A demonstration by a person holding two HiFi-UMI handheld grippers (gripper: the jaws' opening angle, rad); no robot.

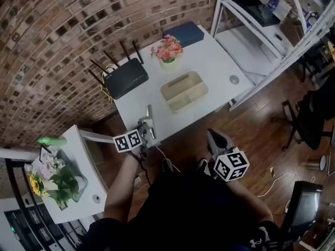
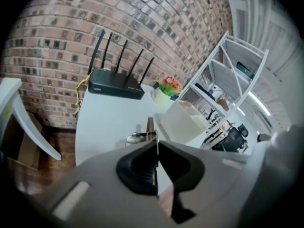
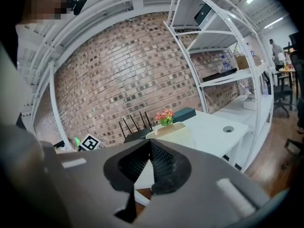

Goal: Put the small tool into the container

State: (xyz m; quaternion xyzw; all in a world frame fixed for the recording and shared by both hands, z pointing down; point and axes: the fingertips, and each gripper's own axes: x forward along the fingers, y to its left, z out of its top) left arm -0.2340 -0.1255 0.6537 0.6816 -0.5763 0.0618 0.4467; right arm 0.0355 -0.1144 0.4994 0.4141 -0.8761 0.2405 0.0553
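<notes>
The small tool [image 1: 149, 117], a thin metal piece with a brownish end, sits over the front left edge of the white table [image 1: 209, 61]. My left gripper [image 1: 146, 127] is shut on it; in the left gripper view a thin blade edge runs between the closed pads of the left gripper [image 2: 156, 148], and the rest of the tool [image 2: 142, 134] sticks out ahead. The beige two-part container [image 1: 184, 91] lies mid-table, beyond and to the right of the tool, also seen as the container [image 2: 183, 122] and the container [image 3: 172, 130]. My right gripper [image 1: 214, 138] hangs off the table's front, shut and empty, its tips meeting in its own view [image 3: 149, 145].
A black router [image 1: 125, 77] with antennas stands at the table's back left. A flower pot [image 1: 167, 50] and a dark blue box [image 1: 183, 34] sit at the back. A white shelf rack [image 1: 261, 30] stands to the right, a low side table [image 1: 78, 161] with flowers to the left.
</notes>
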